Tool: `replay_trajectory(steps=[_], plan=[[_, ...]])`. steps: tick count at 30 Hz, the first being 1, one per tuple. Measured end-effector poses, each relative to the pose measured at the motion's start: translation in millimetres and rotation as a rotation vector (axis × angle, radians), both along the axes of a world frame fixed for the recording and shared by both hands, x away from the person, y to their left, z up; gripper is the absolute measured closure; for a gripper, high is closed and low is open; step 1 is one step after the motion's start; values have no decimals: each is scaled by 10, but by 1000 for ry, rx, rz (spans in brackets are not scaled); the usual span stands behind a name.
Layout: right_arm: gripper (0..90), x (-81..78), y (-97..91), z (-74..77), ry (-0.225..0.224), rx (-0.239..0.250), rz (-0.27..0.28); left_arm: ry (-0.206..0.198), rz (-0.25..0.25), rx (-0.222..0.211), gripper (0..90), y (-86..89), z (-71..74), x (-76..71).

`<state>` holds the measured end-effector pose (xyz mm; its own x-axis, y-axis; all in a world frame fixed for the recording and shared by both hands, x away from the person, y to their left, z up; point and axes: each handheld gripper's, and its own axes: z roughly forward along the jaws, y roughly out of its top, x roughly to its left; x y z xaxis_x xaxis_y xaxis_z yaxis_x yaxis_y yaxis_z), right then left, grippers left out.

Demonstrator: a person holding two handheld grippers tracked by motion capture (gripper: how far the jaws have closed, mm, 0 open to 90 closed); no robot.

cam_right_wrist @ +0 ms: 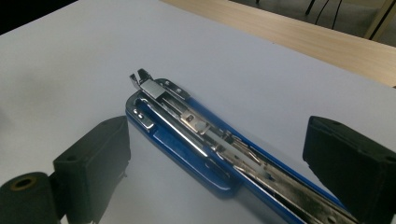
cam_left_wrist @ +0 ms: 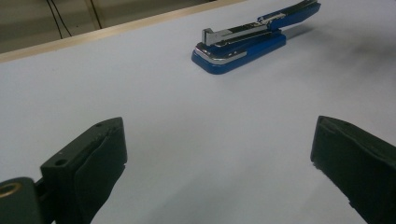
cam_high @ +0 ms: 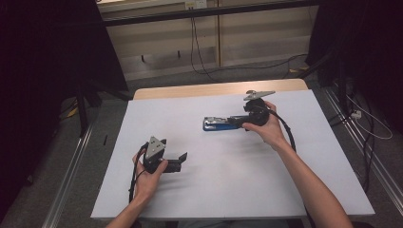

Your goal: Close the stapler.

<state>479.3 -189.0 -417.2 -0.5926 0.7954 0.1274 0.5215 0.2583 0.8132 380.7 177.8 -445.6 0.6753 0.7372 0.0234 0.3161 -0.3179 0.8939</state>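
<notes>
1. Seemingly mid-approach, the right hand-held gripper (cam_high: pixel 237 120) had its jaws spread wide on either side of the blue stapler (cam_high: pixel 219 124), not yet clamping it.
2. The left hand-held gripper (cam_high: pixel 182 159) hung open, well apart from it.
3. The stapler lay mid-tabletop (cam_high: pixel 199 190), its top arm raised.
4. Next, I judged, the right jaws needed closing squarely on the body.

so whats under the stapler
The stapler lies flat on the white sheet that covers the table. Whatever lies beneath its base is hidden.
</notes>
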Motion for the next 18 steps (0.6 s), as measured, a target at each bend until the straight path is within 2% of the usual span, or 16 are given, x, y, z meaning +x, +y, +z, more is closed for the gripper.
replay_trajectory(steps=[2, 3, 7, 9, 10, 11, 12, 13, 16, 18], plan=[[69, -51, -36, -18, -6, 1, -6, 5, 5, -13, 45, -17, -3, 11], [70, -65, -52, -25, -5, 4, -10, 0, 7, -6, 44, -29, -4, 18], [62, -129, -150, -51, -3, 27, -40, 7, 22, 59, 47, -119, -9, 46], [54, -155, -177, -44, -8, 28, -53, 25, 16, 32, 50, -172, -12, 64], [59, -171, -194, -36, -12, 36, -56, 17, 6, 53, 54, -191, -7, 77], [65, -187, -210, -24, -18, 40, -61, 21, 3, 45, 60, -214, -6, 92], [67, -208, -222, -11, -28, 38, -69, 36, -14, 18, 68, -236, -7, 122], [69, -228, -239, 1, -39, 37, -78, 43, -27, 9, 70, -255, -7, 142], [78, -272, -268, 17, -51, 38, -87, 26, -19, 15, 70, -311, -6, 189], [104, -305, -279, 14, -58, 35, -87, 20, -15, 2, 70, -330, 19, 225]])
